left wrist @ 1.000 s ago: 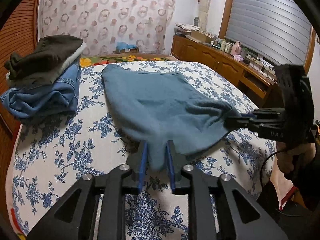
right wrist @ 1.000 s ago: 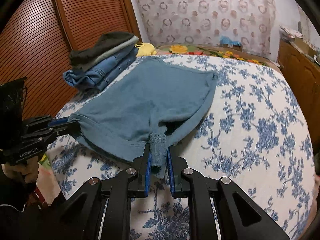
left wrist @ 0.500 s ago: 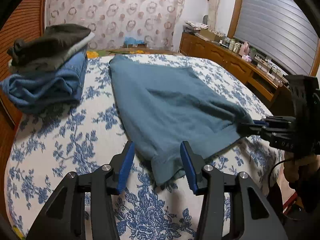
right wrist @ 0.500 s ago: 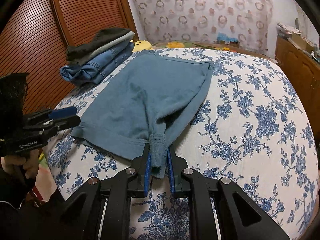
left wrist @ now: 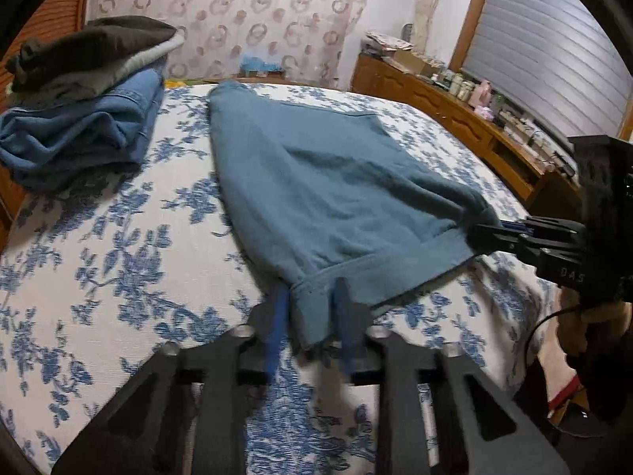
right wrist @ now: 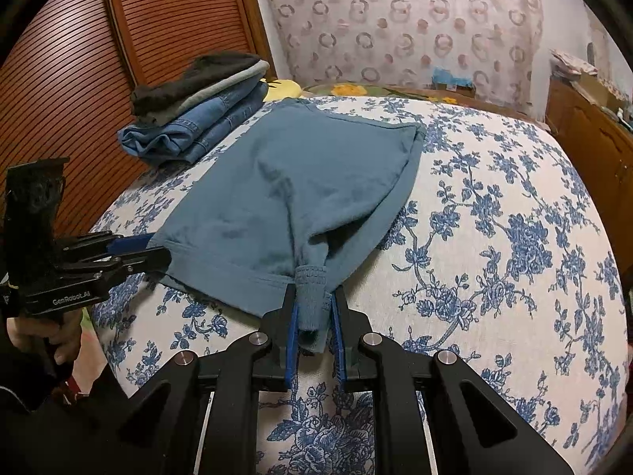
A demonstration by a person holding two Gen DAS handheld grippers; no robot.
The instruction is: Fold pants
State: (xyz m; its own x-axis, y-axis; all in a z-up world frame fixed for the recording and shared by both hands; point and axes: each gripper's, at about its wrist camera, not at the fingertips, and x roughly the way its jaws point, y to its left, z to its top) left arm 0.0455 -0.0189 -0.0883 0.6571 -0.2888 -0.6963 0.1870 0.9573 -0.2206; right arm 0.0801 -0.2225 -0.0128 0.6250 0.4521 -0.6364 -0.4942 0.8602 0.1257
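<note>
Teal-blue pants point(left wrist: 336, 182) point(right wrist: 296, 182) lie spread on the floral bed, hem edge toward me. My left gripper point(left wrist: 310, 293) has the near left hem corner between its blue pads; its jaws are closing and the pads look pressed on the cloth. Seen from the right wrist view, the left gripper point(right wrist: 160, 251) sits at that same corner, low on the bed. My right gripper point(right wrist: 314, 297) is shut on the bunched right hem corner, and in the left wrist view the right gripper point(left wrist: 474, 233) pinches the cloth at the bed's right side.
A stack of folded clothes point(left wrist: 87, 118) point(right wrist: 198, 118), jeans under dark and grey garments, sits on the bed's far left. The floral sheet point(right wrist: 494, 237) lies bare to the right of the pants. A cluttered wooden dresser point(left wrist: 455, 103) lines the right wall; slatted wooden doors point(right wrist: 79, 79) stand left.
My left gripper opened, let the hem corner drop, sank toward the bed and closed again around that corner. The pants now lie flatter. The right gripper kept its grip and stayed put.
</note>
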